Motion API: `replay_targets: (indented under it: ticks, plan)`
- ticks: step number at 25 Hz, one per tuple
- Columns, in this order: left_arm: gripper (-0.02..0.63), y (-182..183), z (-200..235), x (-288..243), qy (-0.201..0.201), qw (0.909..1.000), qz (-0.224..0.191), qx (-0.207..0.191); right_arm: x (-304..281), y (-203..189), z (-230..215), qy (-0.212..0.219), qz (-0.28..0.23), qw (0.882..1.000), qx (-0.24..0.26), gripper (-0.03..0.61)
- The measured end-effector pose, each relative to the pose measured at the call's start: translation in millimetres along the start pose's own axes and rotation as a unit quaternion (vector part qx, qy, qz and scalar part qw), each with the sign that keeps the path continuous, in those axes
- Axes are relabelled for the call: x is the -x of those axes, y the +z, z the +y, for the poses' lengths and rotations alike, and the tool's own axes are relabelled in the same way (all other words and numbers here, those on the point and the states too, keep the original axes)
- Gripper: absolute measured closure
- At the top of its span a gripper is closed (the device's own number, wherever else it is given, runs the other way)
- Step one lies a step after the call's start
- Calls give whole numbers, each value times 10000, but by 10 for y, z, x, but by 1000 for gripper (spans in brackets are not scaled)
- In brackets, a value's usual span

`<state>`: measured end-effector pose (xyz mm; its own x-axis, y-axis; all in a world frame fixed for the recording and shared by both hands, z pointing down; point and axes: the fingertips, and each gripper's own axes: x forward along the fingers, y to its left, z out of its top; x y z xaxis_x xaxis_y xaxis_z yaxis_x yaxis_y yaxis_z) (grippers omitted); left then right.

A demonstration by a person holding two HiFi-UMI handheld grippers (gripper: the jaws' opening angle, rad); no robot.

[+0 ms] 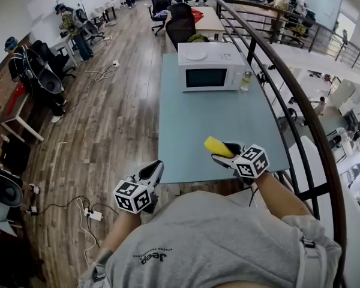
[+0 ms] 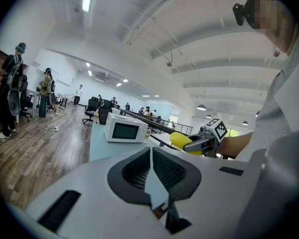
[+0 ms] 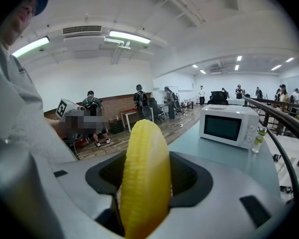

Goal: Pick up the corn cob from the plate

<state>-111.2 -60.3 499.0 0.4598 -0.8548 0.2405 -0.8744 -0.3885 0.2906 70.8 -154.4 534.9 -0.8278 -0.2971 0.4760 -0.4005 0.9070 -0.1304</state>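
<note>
Right gripper view: corn cob (image 3: 144,178), yellow, pinched low down between the jaws of the right claw (image 1: 224,152), rounded tip standing up past them. In the head view, held in the air over the near right part of the pale blue worktop (image 1: 192,125), clear of its surface. Left claw (image 2: 151,164) by the worktop's near left corner, above the wooden floor (image 1: 108,119), jaws pressed together on nothing, well apart from the cob. At the worktop's far end, white microwave (image 1: 210,66); just beside its right side, small bottle (image 1: 246,80). Along the right, dark railing (image 1: 300,101).
</note>
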Motion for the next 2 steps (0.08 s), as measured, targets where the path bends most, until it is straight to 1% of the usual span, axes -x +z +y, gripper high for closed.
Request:
replay_targets:
  ticks: [2]
  plan:
    - [581,8,-1,-1,0,10000,5,-6,2,6,-5,-4,2,10000,0,321]
